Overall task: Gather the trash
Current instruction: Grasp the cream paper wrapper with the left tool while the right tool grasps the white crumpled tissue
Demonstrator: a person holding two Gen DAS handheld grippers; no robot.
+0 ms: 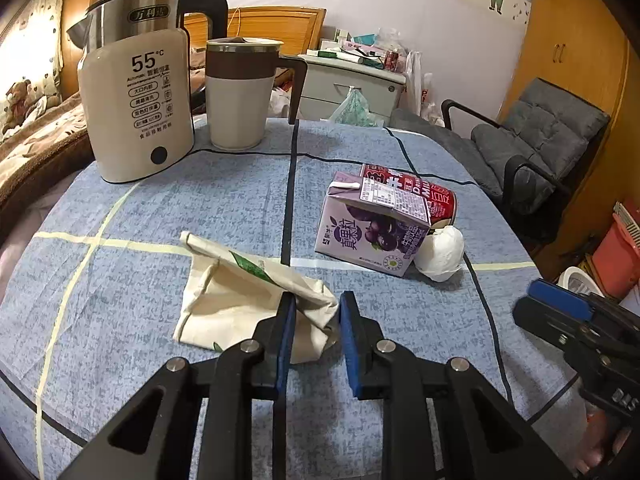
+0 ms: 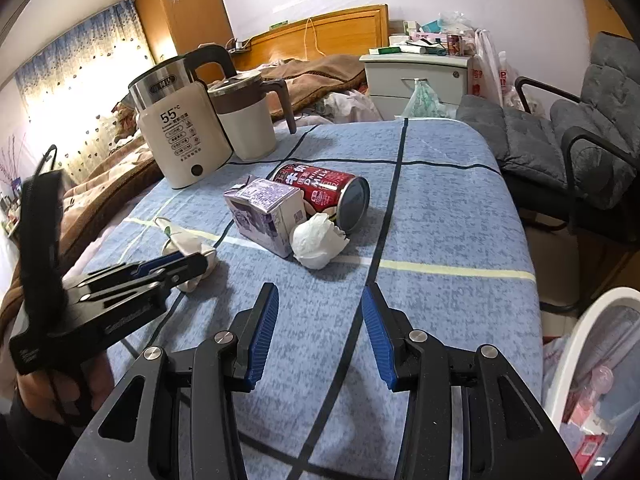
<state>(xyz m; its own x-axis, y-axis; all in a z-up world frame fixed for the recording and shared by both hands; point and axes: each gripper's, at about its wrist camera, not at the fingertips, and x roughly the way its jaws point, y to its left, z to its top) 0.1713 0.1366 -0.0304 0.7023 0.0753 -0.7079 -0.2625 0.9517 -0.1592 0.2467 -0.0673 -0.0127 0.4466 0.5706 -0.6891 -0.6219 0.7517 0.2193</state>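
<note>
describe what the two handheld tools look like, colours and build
Both match: the left tool and right tool have black, angular plastic frames with triangular cut-outs and silver round pivot pins. Each finger carries a blue ribbed pad. Seen from the right wrist view, the left one has a black pistol-style handle with small white lettering on its side.
</note>
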